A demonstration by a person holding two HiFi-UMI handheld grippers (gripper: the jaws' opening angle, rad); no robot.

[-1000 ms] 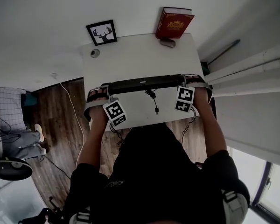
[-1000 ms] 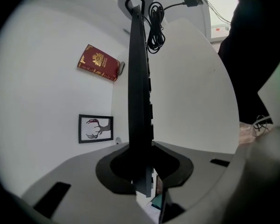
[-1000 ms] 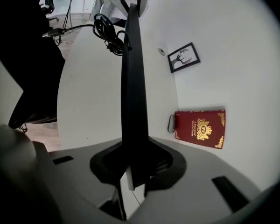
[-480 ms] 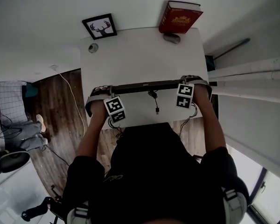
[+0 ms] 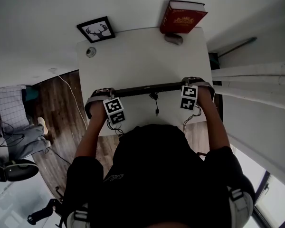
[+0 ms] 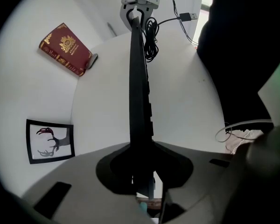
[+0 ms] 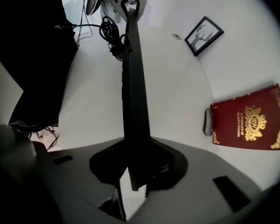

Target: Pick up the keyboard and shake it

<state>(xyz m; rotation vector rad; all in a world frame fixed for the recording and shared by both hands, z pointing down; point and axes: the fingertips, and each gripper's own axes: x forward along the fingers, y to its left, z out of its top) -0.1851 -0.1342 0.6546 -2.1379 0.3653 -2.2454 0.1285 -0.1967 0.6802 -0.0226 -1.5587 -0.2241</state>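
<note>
The black keyboard (image 5: 142, 89) hangs edge-on over the white table (image 5: 142, 56), held at both ends. My left gripper (image 5: 109, 93) is shut on its left end and my right gripper (image 5: 186, 85) on its right end. In the left gripper view the keyboard (image 6: 139, 92) runs as a thin dark blade from between the jaws of my left gripper (image 6: 142, 171) to the far gripper. The right gripper view shows the same keyboard (image 7: 132, 101) clamped in my right gripper (image 7: 133, 171). Its coiled USB cable (image 5: 156, 101) dangles from the middle.
A red book (image 5: 183, 15) stands at the table's far right edge with a small grey object (image 5: 173, 39) beside it. A framed deer picture (image 5: 96, 30) and a small round object (image 5: 90, 52) sit at the far left. Wooden floor lies left of the table.
Both grippers have sunk toward the table with the keyboard. The keyboard has tipped from showing its broad face to a thin edge-on line.
</note>
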